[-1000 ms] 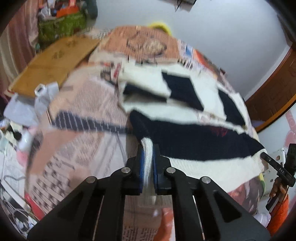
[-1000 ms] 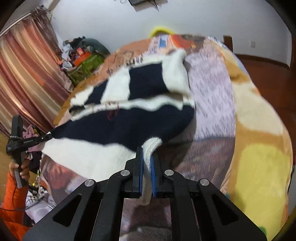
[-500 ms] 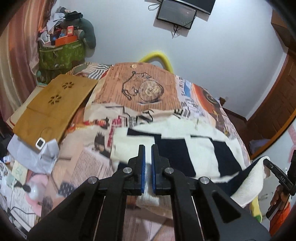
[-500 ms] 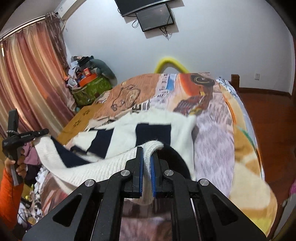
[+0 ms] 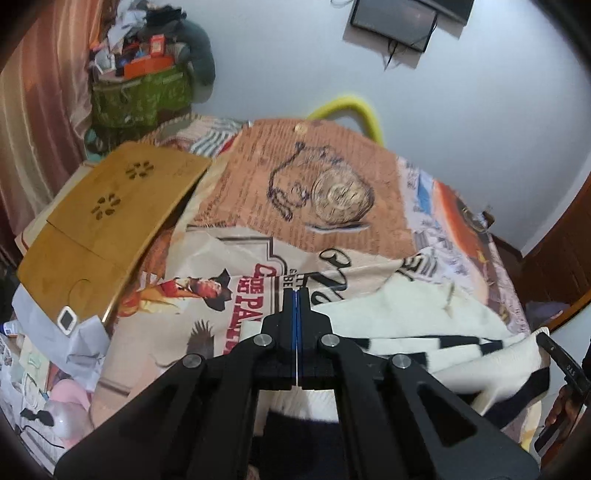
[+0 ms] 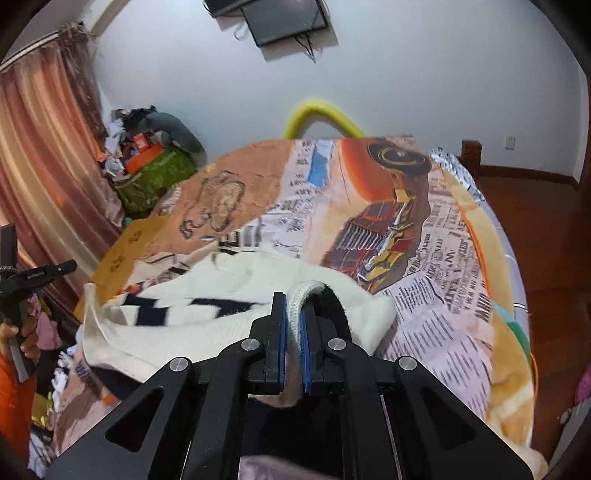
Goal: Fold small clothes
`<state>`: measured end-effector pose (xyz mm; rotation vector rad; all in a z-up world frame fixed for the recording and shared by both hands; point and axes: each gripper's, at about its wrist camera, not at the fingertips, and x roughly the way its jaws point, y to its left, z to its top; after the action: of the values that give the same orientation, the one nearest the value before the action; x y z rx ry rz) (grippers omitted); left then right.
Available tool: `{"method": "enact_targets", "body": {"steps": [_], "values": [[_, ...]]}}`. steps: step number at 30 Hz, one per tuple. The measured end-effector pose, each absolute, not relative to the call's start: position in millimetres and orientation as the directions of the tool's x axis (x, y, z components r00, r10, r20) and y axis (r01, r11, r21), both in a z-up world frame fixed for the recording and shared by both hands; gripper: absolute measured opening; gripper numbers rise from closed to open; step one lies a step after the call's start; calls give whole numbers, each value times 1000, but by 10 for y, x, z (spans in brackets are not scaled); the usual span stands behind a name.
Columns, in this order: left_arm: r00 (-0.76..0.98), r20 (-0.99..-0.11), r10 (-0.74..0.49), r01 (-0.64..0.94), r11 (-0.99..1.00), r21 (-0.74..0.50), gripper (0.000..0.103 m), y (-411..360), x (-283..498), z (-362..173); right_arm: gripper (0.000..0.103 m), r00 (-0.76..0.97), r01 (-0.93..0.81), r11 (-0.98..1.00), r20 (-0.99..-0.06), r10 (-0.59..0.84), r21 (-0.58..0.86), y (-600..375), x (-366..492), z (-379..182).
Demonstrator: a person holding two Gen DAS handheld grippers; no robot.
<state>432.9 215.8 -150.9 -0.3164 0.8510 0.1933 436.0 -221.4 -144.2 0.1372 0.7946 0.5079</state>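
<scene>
White walls and a mounted screen back a bed spread with a newspaper-print blanket. Cream-and-navy sweater lies bunched at the bed's near edge, lifted between both claws. Right claw is clamped on a ribbed hem fold. Left claw has its pads pressed fully together, a thin white edge of the sweater pinched between them.

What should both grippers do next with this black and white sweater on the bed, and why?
Probably lower both grippers toward the bedspread and lay the lifted edge down. The right gripper has its jaws shut on a white ribbed edge of the sweater; the left gripper is shut, with the sweater hanging between them, folded over itself.
</scene>
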Motion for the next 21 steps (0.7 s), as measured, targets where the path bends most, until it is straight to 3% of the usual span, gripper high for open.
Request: {"method": "enact_targets", "body": {"steps": [7,12,13,16,18,21], "values": [[585,-811,15,-259,951,-169,3,2161,4519,-1998,6,528,-351,891,-724,443,289,-2106,4667,-1823],[539,-841,-42,-259,942,-213,23,2274,4424,-2185,9,507,-375,878,-727,463,298,-2162,4626,-1753],[532,-845,-54,-258,940,-223,32,2292,4376,-2196,10,500,-384,874,-729,468,297,-2179,4603,-1707],[537,-841,-59,-238,946,-219,40,2268,4244,-2140,25,487,-401,868,-734,474,294,-2227,4553,-1581],[544,-838,-46,-229,952,-201,44,2223,4197,-2085,49,530,-402,878,-716,454,259,-2291,4434,-1436],[566,-823,-56,-212,954,-211,56,2171,4096,-1990,60,583,-412,883,-679,446,227,-2372,4251,-1264]]}}
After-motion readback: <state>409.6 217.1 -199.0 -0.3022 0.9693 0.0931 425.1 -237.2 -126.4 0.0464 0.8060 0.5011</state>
